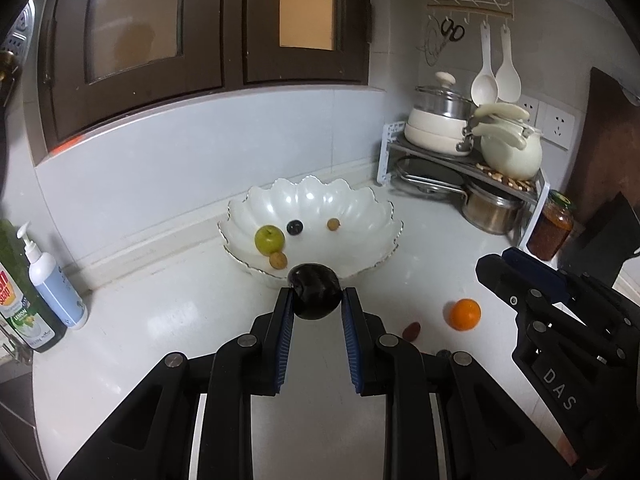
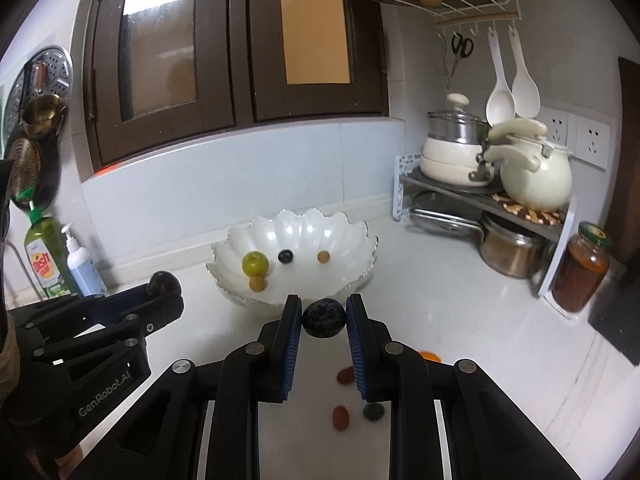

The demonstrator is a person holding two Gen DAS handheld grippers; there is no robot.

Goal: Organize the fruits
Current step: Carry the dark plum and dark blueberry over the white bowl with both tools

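A white scalloped bowl (image 1: pixel 360 208) (image 2: pixel 344 236) stands at the back of the counter. In it lie a green apple (image 1: pixel 269 239) (image 2: pixel 255 264), a dark grape (image 1: pixel 294 227) (image 2: pixel 285 256) and two small tan fruits (image 1: pixel 333 223) (image 1: pixel 278 260). My left gripper (image 1: pixel 316 294) is shut on a dark plum (image 1: pixel 315 292), held above the counter just before the bowl's near rim. My right gripper (image 2: pixel 324 312) is shut on a dark round fruit (image 2: pixel 323 317), also short of the bowl. An orange (image 1: pixel 464 314), small red fruits (image 2: pixel 340 417) (image 2: pixel 345 376) and a dark berry (image 2: pixel 373 411) lie on the counter.
A rack (image 2: pixel 480 196) with pots, a kettle and a steel pan fills the back right corner, with a jar of red sauce (image 2: pixel 580 272) beside it. Soap bottles (image 1: pixel 52 284) stand at the left against the wall. Dark cabinets hang above the bowl.
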